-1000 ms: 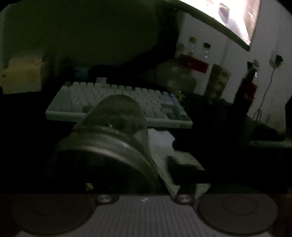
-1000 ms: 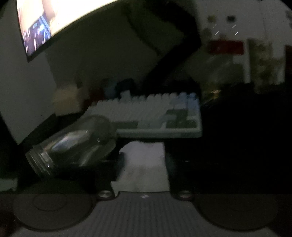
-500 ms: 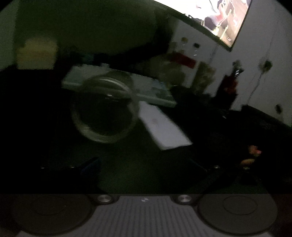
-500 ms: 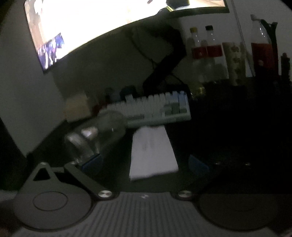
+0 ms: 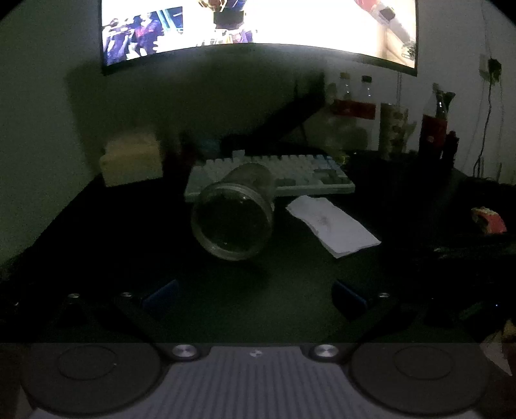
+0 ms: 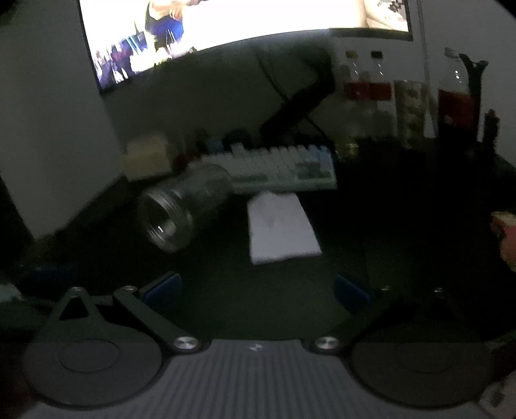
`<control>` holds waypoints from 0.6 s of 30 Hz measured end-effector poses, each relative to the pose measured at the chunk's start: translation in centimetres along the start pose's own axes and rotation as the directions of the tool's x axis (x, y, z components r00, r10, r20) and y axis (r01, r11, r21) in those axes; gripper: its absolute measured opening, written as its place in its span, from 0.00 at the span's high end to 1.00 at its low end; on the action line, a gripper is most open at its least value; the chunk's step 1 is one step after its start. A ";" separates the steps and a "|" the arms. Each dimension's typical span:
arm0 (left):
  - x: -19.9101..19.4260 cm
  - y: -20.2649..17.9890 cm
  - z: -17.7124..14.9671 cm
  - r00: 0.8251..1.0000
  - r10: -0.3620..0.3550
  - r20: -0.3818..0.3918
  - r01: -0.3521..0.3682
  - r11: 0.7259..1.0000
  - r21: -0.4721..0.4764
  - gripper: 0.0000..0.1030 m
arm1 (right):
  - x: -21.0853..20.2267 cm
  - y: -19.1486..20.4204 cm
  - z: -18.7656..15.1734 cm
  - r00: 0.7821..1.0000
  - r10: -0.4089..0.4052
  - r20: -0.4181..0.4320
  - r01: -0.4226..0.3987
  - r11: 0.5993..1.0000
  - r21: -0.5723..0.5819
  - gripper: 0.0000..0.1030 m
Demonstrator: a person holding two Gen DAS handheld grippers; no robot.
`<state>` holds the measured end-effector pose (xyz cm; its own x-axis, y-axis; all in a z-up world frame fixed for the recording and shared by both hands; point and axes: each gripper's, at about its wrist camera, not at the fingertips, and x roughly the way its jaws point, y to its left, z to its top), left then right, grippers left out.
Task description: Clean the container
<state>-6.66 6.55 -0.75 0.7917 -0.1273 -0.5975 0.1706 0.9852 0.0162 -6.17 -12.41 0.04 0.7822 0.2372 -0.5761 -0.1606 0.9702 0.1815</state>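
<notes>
Jar and tissue set down on the table, both jaws wide apart.
The jar [image 5: 233,214] is laid sideways at frame centre, its mouth exposed for wiping; the tissue [image 5: 332,225] lies beside it.

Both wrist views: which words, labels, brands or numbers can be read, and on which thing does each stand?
None can be read.
Monitor: bright picture, no legible words.
Bottles: red labels, blurred.
Keyboard: key legends too small.
White paper: faint marks, unreadable.
Glass jar: no label visible.
</notes>
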 end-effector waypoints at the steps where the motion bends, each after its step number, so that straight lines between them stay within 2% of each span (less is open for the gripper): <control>1: 0.0 0.3 0.1 1.000 -0.010 -0.025 0.009 1.000 -0.017 0.00 | -0.3 0.0 0.0 1.000 -0.012 0.006 0.012 1.000 -0.002 0.00; 3: 0.1 1.1 0.3 0.996 -0.037 -0.076 0.032 0.998 -0.060 0.00 | -0.8 -0.1 0.0 0.999 -0.034 0.022 0.034 0.999 -0.005 0.00; 7: -0.4 2.6 0.7 0.995 -0.050 -0.081 0.037 0.988 -0.151 0.00 | -1.1 -0.9 0.4 0.999 -0.021 0.024 0.021 1.000 0.011 0.00; 14: -0.7 2.2 0.8 0.997 -0.015 -0.081 0.005 0.992 -0.123 0.00 | -0.7 -1.3 0.5 0.999 0.034 -0.010 -0.034 0.999 0.011 0.00; 18: -0.3 1.7 0.6 0.995 -0.036 -0.095 0.026 0.994 -0.109 0.00 | -0.5 -1.2 0.3 0.999 0.045 -0.026 -0.045 0.999 -0.004 0.00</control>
<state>-6.24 8.20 -0.04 0.7256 -0.1515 -0.6712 0.1258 0.9882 -0.0871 -6.16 -13.66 0.33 0.7584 0.2818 -0.5878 -0.1978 0.9587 0.2044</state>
